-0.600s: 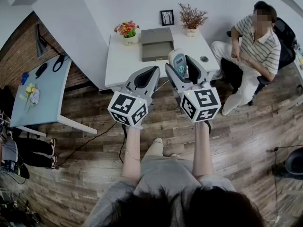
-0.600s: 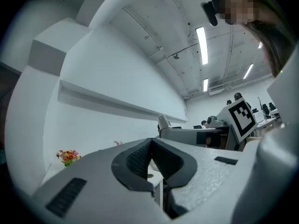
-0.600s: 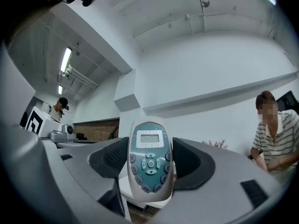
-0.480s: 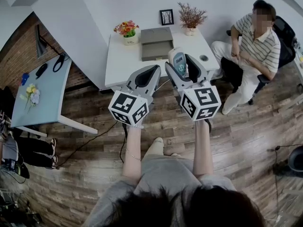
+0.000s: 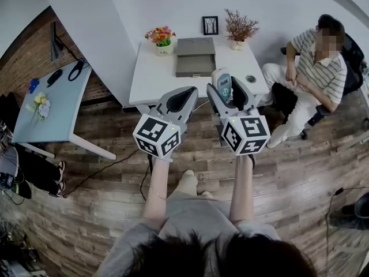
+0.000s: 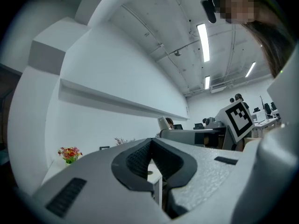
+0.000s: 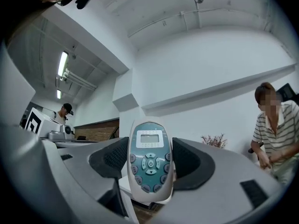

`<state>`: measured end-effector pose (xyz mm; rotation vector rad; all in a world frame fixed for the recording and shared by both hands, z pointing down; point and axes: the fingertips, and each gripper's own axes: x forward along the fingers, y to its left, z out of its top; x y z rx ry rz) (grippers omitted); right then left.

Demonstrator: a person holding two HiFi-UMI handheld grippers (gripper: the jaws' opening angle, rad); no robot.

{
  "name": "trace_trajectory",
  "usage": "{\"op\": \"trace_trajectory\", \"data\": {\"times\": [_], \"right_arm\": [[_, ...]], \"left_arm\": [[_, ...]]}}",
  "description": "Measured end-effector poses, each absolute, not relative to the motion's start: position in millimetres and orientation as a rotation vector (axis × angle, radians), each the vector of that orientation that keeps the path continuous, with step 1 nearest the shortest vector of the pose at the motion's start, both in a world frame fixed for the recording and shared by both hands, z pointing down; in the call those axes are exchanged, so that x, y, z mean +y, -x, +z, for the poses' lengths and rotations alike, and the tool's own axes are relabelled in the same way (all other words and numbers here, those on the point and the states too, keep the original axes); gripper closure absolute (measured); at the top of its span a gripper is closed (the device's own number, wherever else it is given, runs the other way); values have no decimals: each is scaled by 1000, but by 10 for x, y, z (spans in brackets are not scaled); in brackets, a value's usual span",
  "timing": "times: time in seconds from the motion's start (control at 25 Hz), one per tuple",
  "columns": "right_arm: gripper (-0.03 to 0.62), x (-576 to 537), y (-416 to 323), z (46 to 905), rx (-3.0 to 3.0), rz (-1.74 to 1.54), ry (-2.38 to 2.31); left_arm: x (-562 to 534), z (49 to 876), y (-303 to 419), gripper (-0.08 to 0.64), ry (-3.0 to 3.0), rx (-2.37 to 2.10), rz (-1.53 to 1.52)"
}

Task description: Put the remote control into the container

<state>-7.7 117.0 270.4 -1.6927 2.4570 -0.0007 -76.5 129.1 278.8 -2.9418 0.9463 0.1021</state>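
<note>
Status: pickup done, placement outstanding.

My right gripper (image 5: 229, 91) is clamped on the remote control (image 7: 149, 160). It stands upright between the pads at the centre of the right gripper view, keypad towards the camera. In the head view it shows right of centre, overlapping the near part of the white tabletop (image 5: 151, 77); I cannot judge its height above it.

Left gripper (image 6: 149, 146): jaws pressed together, nothing in them, just left of the right one.

The grey container (image 5: 195, 56) sits at upper centre on the tabletop, apart from the remote. Contents: cannot tell.

Remaining, by my reckoning: carry forward to the container, lower, release.
</note>
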Motion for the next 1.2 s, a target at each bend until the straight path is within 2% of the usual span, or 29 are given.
{"op": "trace_trajectory", "data": {"times": [0.32, 0.92, 1.2], "right_arm": [[305, 861, -25, 2997, 2480, -133, 1685], [305, -279, -463, 3045, 2584, -99, 1690], [305, -809, -464, 3122, 2645, -125, 1648]], "left_arm": [[979, 3038, 735, 557, 2989, 995, 33], [-245, 3173, 151, 557, 3050, 913, 44], [-719, 3266, 141, 557, 3062, 930, 34]]}}
